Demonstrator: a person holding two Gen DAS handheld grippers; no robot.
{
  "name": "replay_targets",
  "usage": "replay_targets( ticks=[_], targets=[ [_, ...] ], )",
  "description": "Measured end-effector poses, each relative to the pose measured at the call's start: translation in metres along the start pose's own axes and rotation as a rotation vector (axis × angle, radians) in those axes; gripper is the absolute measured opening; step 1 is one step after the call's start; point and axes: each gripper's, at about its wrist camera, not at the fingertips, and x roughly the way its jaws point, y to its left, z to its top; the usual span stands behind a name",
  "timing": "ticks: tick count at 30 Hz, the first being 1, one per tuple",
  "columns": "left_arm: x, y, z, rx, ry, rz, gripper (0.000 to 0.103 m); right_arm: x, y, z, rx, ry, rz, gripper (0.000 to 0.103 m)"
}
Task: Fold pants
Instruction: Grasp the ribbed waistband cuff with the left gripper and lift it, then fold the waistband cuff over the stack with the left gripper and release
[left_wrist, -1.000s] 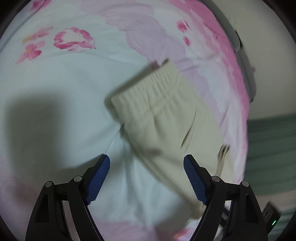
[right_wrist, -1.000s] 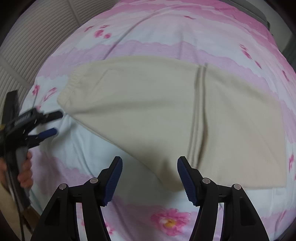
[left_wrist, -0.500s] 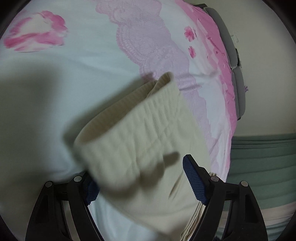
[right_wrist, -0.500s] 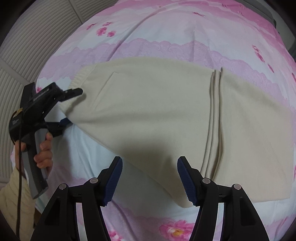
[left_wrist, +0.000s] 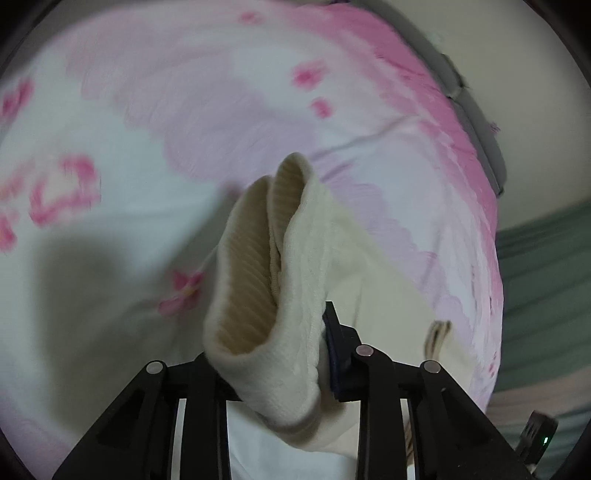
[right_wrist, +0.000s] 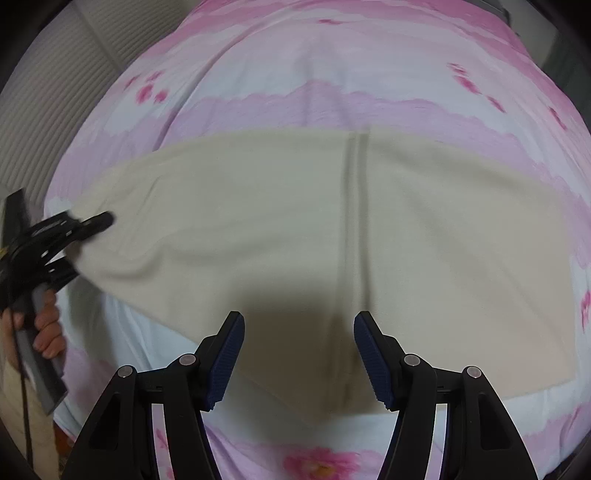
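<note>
A pink flowered bedspread (right_wrist: 332, 92) fills both views. Cream pants (right_wrist: 369, 240) lie flat across the middle of the right wrist view, already doubled leg on leg. At the left edge there, the left gripper (left_wrist: 280, 354) has just been closing and now clamps the ribbed waistband (left_wrist: 280, 258), which bunches at lower centre of its own view. The right gripper (right_wrist: 299, 354), at bottom centre, hovers spread apart over the pants' near edge, holding nothing. Pinched at one corner only, the waistband could sag or twist as it rises, leaving a crooked fold.
</note>
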Motion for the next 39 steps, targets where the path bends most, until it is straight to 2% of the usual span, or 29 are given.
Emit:
replay_targets(
  ticks=[6, 9, 13, 16, 19, 23, 26, 35, 39],
  targets=[
    [-0.054, -0.098, -0.008, 0.213, -0.092, 0.032, 0.025, -0.056, -0.055, -0.014, 0.124, -0.074, 0.021, 0.063],
    [-0.068, -0.145, -0.02, 0.313, -0.098, 0.044, 0.024, -0.083, -0.081, -0.025, 0.173, -0.11, 0.034, 0.063],
    [-0.071, -0.216, -0.041, 0.455, -0.096, 0.081, 0.024, -0.118, -0.118, -0.039, 0.24, -0.166, 0.048, 0.063],
    [-0.069, -0.261, -0.062, 0.511, -0.079, 0.028, 0.024, -0.139, -0.147, -0.05, 0.285, -0.192, 0.064, 0.063],
    [-0.065, -0.309, -0.087, 0.563, -0.073, 0.022, 0.024, -0.153, -0.174, -0.059, 0.319, -0.214, 0.086, 0.063],
    [-0.049, -0.354, -0.122, 0.593, -0.029, 0.021, 0.024, -0.179, -0.216, -0.077, 0.356, -0.256, 0.102, 0.063],
    [-0.024, -0.39, -0.154, 0.639, -0.001, 0.066, 0.024, -0.194, -0.246, -0.089, 0.364, -0.281, 0.094, 0.063],
    [0.069, -0.445, -0.237, 0.736, 0.068, 0.296, 0.024, -0.213, -0.329, -0.13, 0.432, -0.28, 0.073, 0.063],
    [0.106, -0.464, -0.278, 0.826, 0.073, 0.401, 0.024, -0.21, -0.363, -0.155, 0.463, -0.248, 0.068, 0.063]
  ],
)
